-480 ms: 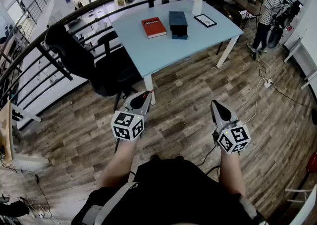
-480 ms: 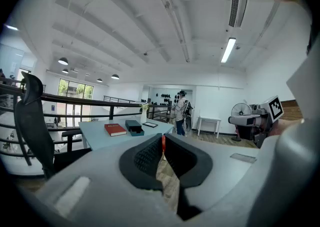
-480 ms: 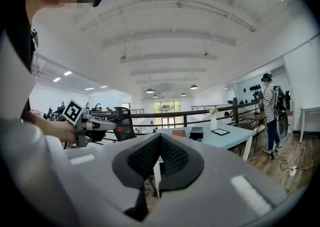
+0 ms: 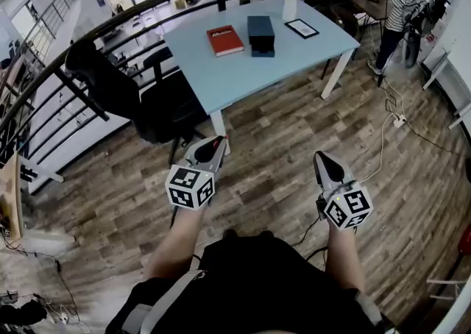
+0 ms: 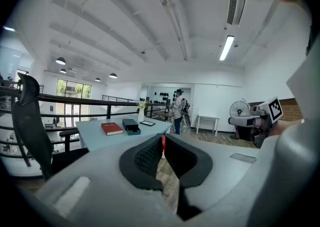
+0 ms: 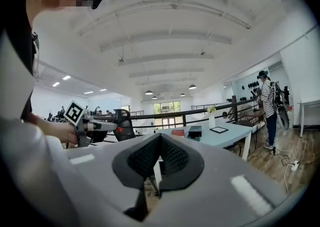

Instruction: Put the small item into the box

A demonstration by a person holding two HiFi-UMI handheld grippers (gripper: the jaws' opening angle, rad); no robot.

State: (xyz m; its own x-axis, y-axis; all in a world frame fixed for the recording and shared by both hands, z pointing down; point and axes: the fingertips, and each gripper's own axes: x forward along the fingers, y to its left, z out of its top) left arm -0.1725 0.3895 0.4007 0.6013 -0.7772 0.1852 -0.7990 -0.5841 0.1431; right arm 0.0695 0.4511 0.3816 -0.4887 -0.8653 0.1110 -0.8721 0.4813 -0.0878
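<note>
I'm standing well back from the pale blue table [image 4: 294,57], both claws held out over the wooden floor [image 4: 280,141] and pointing roughly level toward it. The left gripper [image 4: 215,141] is clenched on a small red item [image 5: 162,143], a thin sliver pinched right at the tips of its jaws. The right gripper [image 4: 324,158] is clamped shut with its tips meeting, and I see nothing between them.

The dark box [image 4: 260,32] sits on the far part of the table, well apart from both claws. A red book [image 4: 225,40] lies just to its left and a black picture frame [image 4: 302,29] to its right, with a white vase [image 4: 290,7] of flowers at the far edge. A black office chair [image 4: 125,93] stands left of the table by the railing, and a person in a striped shirt [image 4: 401,9] stands far off to the right
</note>
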